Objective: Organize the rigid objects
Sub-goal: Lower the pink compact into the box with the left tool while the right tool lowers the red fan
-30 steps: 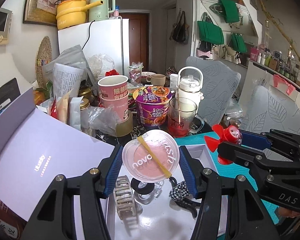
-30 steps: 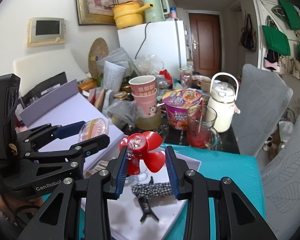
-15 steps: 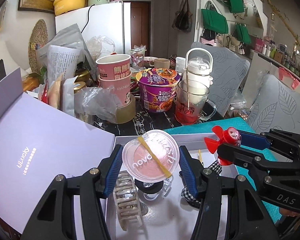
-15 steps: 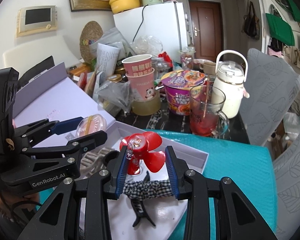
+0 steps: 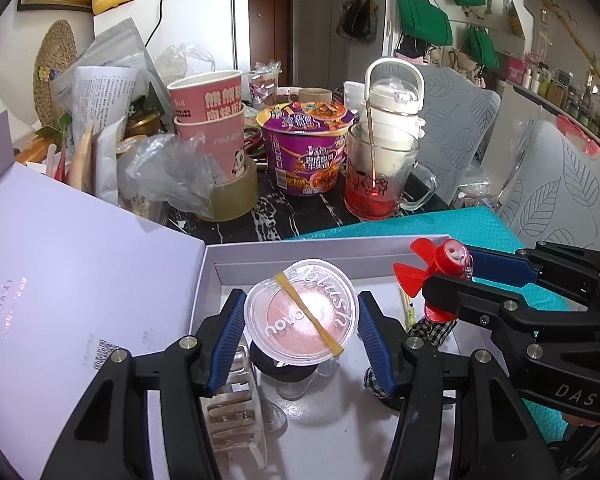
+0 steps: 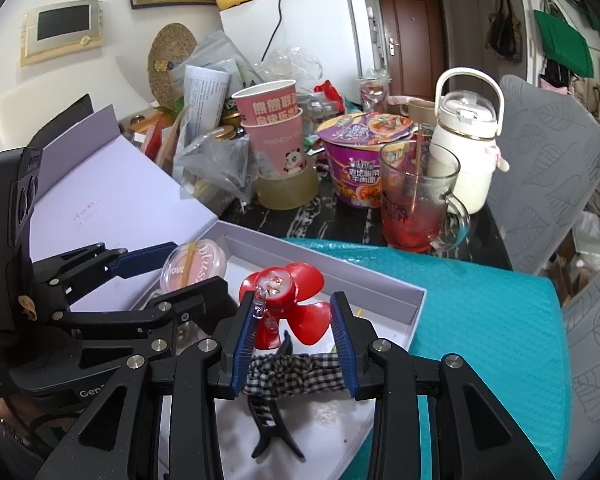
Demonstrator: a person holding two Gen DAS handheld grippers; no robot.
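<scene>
Your left gripper [image 5: 302,320] is clamped on a round clear blush compact [image 5: 301,322], its blue pads [image 5: 228,334] pressing the rim on both sides, a yellow rubber band [image 5: 308,314] crossing the lid. Your right gripper [image 6: 294,322] is closed on a small red fan [image 6: 284,304] with rounded blades, held upright between its blue pads [image 6: 246,338]. Both loads hang over the open white box [image 5: 324,250], which sits on a teal mat [image 6: 480,308]. The left wrist view shows what lies beneath the compact: a clear claw hair clip [image 5: 236,412] at the left of the box and a dark round item partly hidden under the compact, which you cannot identify. The right wrist view instead shows a black claw clip [image 6: 270,420] with a black-and-white checked bow [image 6: 296,372] lying on the box floor just under your right fingers; the left view catches only a corner of that checked fabric. Left of the box lies its opened lilac lid [image 5: 72,272]. Beyond, on the dark marbled table [image 5: 300,216], stand stacked pink paper cups [image 5: 212,128] on a roll of tape [image 5: 236,196], a purple instant noodle bowl [image 5: 306,148], a glass mug [image 5: 380,176] with red liquid, and a white handled bottle [image 6: 466,136] behind it.
</scene>
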